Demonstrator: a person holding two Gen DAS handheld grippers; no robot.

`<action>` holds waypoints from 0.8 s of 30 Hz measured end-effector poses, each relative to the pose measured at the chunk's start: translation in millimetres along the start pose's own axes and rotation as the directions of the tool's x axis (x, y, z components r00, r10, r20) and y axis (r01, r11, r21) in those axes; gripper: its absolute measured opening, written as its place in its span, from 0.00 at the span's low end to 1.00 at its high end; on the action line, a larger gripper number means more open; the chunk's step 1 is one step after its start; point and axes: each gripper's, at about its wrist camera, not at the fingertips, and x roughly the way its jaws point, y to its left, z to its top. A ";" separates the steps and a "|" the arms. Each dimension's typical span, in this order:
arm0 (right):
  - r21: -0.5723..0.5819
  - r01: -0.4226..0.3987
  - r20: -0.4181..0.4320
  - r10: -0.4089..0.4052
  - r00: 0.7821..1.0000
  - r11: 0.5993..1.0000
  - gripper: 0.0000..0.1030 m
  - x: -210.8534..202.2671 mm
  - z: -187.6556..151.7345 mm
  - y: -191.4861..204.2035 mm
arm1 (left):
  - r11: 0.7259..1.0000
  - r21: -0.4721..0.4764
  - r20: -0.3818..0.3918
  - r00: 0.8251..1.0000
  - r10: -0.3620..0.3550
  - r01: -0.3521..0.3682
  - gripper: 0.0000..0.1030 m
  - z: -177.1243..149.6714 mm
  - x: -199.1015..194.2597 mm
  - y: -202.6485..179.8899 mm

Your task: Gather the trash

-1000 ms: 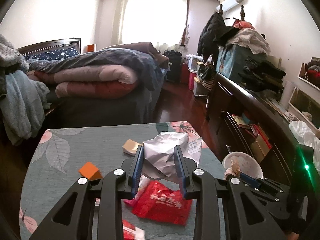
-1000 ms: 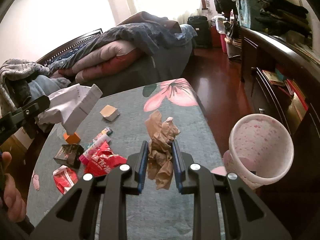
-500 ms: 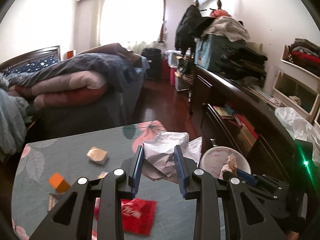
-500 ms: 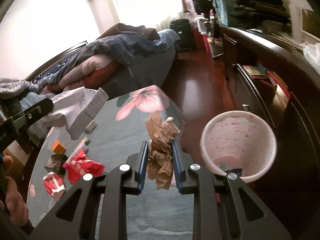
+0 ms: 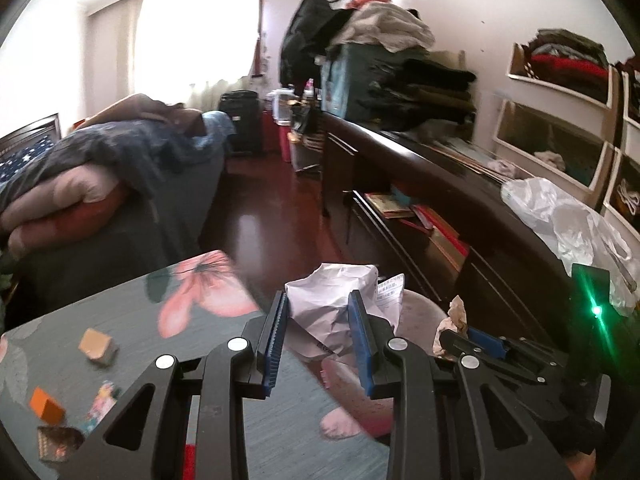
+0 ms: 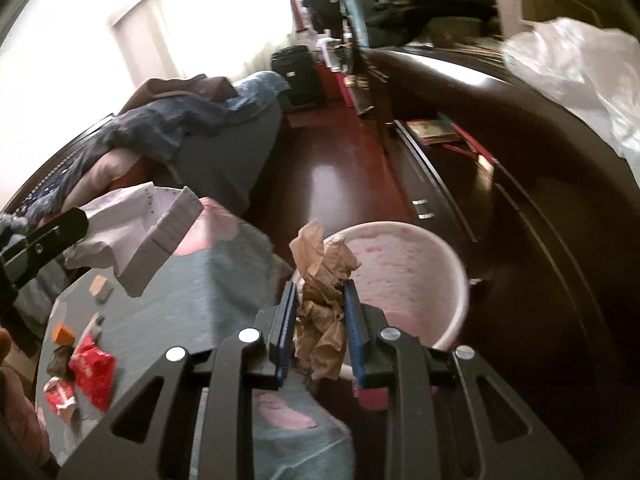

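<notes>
My left gripper (image 5: pixel 318 334) is shut on a crumpled white paper (image 5: pixel 332 308) and holds it over the table's right edge, near the pink bin (image 5: pixel 420 316). My right gripper (image 6: pixel 320 330) is shut on a crumpled brown paper (image 6: pixel 322 276) at the near rim of the pink bin (image 6: pixel 404 256), which stands on the floor beside the table. The white paper also shows in the right wrist view (image 6: pixel 132 232), up at the left. The right gripper with the brown paper (image 5: pixel 452 320) shows in the left wrist view.
On the floral table (image 6: pixel 208 304) lie a red wrapper (image 6: pixel 94 370), an orange block (image 6: pixel 62 334), a tan cube (image 5: pixel 96 346) and other small wrappers. A dark wooden dresser (image 5: pixel 460 208) runs along the right. A bed (image 5: pixel 100 184) stands behind the table.
Both grippers have swung right, from over the table toward the pink bin, each still holding its paper. The bin now sits right under the brown paper.
</notes>
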 end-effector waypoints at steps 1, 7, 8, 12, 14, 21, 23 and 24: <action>0.006 0.008 0.000 -0.008 1.000 1.000 0.24 1.4 0.1 -5.1 | 1.000 0.006 -0.003 1.000 -0.006 0.006 0.30 1.1 3.5 -3.1; 0.040 0.053 -0.006 -0.053 0.999 0.998 0.24 15.2 2.8 -30.9 | 0.998 0.044 -0.038 0.998 -0.044 0.046 0.30 6.2 35.1 -26.8; 0.043 0.059 -0.007 -0.058 0.998 0.997 0.24 17.0 2.9 -33.4 | 0.998 0.049 -0.044 0.998 -0.048 0.050 0.30 6.9 39.8 -29.6; 0.054 0.087 -0.013 -0.086 0.996 0.995 0.24 28.0 4.9 -47.6 | 0.996 0.062 -0.072 0.995 -0.066 0.070 0.30 9.8 63.8 -42.0; 0.055 0.099 -0.018 -0.098 0.995 0.994 0.24 35.3 6.0 -53.4 | 0.994 0.064 -0.093 0.993 -0.077 0.084 0.30 9.5 78.3 -47.2; 0.049 0.125 -0.025 -0.124 0.992 0.991 0.33 63.0 8.5 -64.1 | 0.995 0.084 -0.147 0.988 -0.043 0.056 0.38 3.9 125.1 -57.8; 0.050 0.130 -0.039 -0.128 0.991 0.990 0.36 71.5 7.9 -66.5 | 0.996 0.080 -0.145 0.989 -0.035 0.047 0.47 4.1 129.3 -56.4; 0.051 0.133 -0.046 -0.131 0.990 0.990 0.38 74.5 7.6 -66.5 | 0.996 0.075 -0.142 0.989 -0.031 0.042 0.57 4.5 129.7 -55.1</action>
